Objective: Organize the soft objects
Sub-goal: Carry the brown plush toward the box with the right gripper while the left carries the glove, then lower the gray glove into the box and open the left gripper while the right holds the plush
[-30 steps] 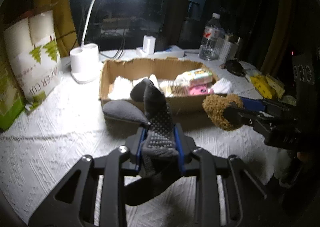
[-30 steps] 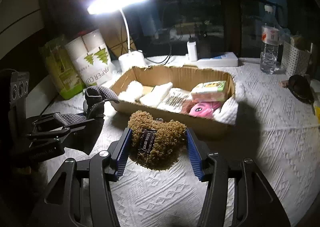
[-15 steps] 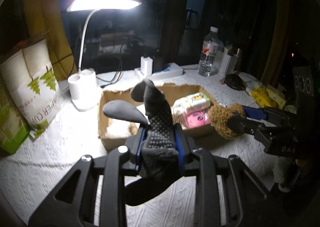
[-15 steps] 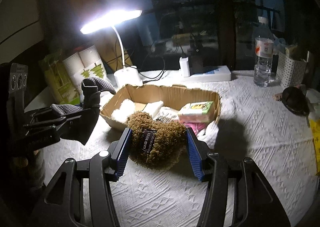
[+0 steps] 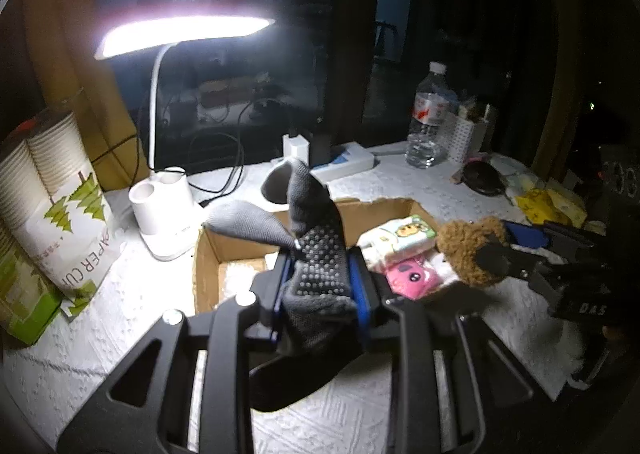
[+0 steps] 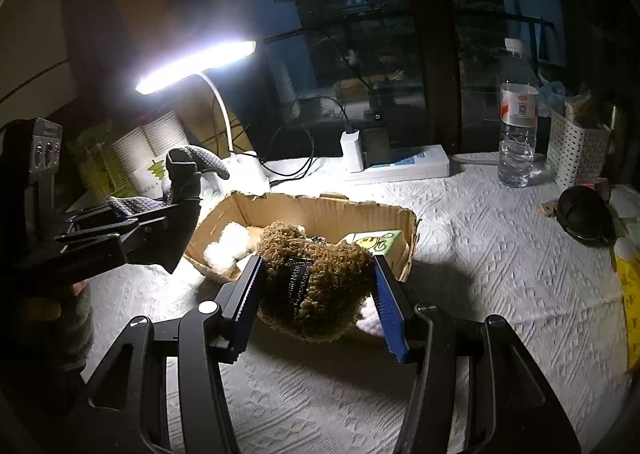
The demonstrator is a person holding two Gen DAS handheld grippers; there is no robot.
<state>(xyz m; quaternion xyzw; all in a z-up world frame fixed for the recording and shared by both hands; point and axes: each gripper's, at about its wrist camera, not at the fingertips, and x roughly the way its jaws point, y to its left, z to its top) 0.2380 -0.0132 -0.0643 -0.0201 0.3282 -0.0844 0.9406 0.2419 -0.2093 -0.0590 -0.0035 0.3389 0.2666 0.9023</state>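
My left gripper (image 5: 320, 278) is shut on a dark grey sock (image 5: 316, 254) with grip dots, held in the air in front of the cardboard box (image 5: 208, 254); it also shows at the left of the right wrist view (image 6: 160, 213). My right gripper (image 6: 316, 286) is shut on a brown fuzzy plush item (image 6: 316, 278) with a black label, above the box's near wall (image 6: 408, 221). That plush (image 5: 468, 250) shows at the right of the left wrist view. The box holds a tissue pack (image 5: 396, 238), a pink item (image 5: 412, 278) and white fluffy pieces (image 6: 228, 246).
A lit desk lamp (image 5: 160, 209) stands behind the box, left. A paper cup pack (image 5: 52, 205) is far left. A power strip (image 6: 400, 169), a water bottle (image 6: 516, 121), a white basket (image 6: 576, 157) and a black object (image 6: 584, 217) lie at the back right on the white cloth (image 6: 500, 274).
Both grippers have risen with their loads, so the box now sits lower and farther below them. The sock and the plush stay clamped.
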